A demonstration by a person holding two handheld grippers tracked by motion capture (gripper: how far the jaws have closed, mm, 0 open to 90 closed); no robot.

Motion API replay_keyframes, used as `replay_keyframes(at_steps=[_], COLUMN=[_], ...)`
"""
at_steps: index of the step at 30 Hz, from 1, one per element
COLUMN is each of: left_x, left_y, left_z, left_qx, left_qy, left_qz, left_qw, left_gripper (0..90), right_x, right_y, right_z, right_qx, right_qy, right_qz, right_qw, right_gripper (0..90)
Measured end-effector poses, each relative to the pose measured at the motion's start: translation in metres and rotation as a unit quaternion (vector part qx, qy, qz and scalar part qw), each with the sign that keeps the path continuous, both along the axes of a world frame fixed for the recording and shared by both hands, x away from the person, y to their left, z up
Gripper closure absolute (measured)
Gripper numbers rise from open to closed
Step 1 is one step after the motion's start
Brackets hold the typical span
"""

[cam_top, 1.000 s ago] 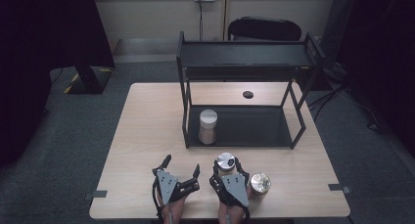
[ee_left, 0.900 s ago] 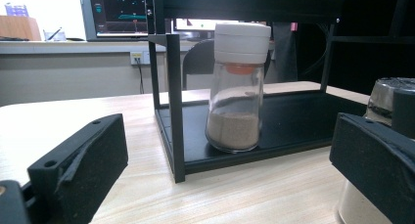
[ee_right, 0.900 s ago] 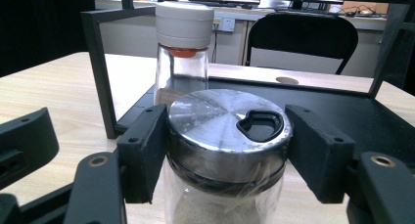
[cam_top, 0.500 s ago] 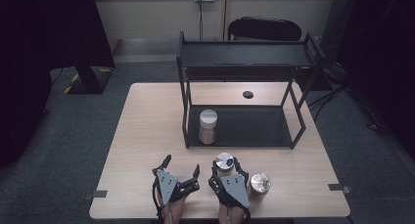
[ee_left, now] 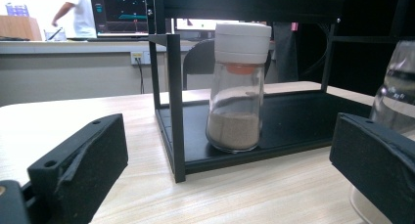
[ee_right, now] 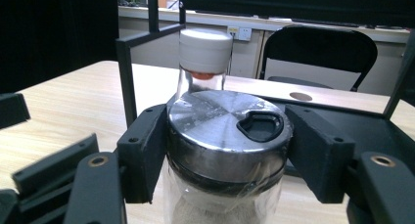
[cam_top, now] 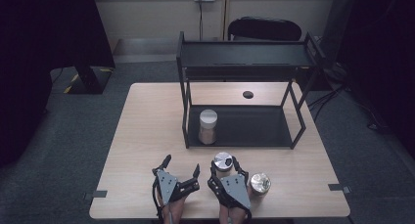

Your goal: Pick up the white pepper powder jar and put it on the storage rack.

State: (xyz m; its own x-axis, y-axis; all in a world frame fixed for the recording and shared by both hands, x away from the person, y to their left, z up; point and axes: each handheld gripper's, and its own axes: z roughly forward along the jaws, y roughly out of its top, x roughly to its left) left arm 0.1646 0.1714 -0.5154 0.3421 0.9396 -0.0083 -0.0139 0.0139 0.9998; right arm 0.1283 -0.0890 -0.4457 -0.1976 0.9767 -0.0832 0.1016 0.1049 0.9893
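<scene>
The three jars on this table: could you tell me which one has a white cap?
The jar on the rack's bottom shelf; the other two, one in the right gripper and one beside it, have metal lids.

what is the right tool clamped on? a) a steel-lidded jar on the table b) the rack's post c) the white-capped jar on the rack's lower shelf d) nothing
a: in the right gripper view the right tool has both jaws pressed against the steel-lidded jar, while the white-capped jar stands apart on the rack.
</scene>
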Motion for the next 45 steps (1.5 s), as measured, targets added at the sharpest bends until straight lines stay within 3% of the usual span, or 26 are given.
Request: replay_keyframes(at_steps=[21, 25, 45], left_x=[0.000, 0.000, 0.000], left_y=[0.000, 0.000, 0.000], left_z=[0.000, 0.000, 0.000], left_qx=[0.000, 0.000, 0.000], left_qy=[0.000, 0.000, 0.000], left_qz=[0.000, 0.000, 0.000], left_qw=[1.0000, 1.0000, 1.0000], left_gripper=[0.2, 0.2, 0.2], right_x=[0.000, 0.004, 0.013], right_y=[-0.015, -0.020, -0.033], right_z=[0.027, 0.034, 0.059], right_qx=[0.003, 0.006, 0.006], right_qy=[0.007, 0.019, 0.009], right_qz=[0.036, 0.048, 0.066], right_qw=[0.9993, 0.9987, 0.9977], right_gripper=[34.4, 34.4, 34.4])
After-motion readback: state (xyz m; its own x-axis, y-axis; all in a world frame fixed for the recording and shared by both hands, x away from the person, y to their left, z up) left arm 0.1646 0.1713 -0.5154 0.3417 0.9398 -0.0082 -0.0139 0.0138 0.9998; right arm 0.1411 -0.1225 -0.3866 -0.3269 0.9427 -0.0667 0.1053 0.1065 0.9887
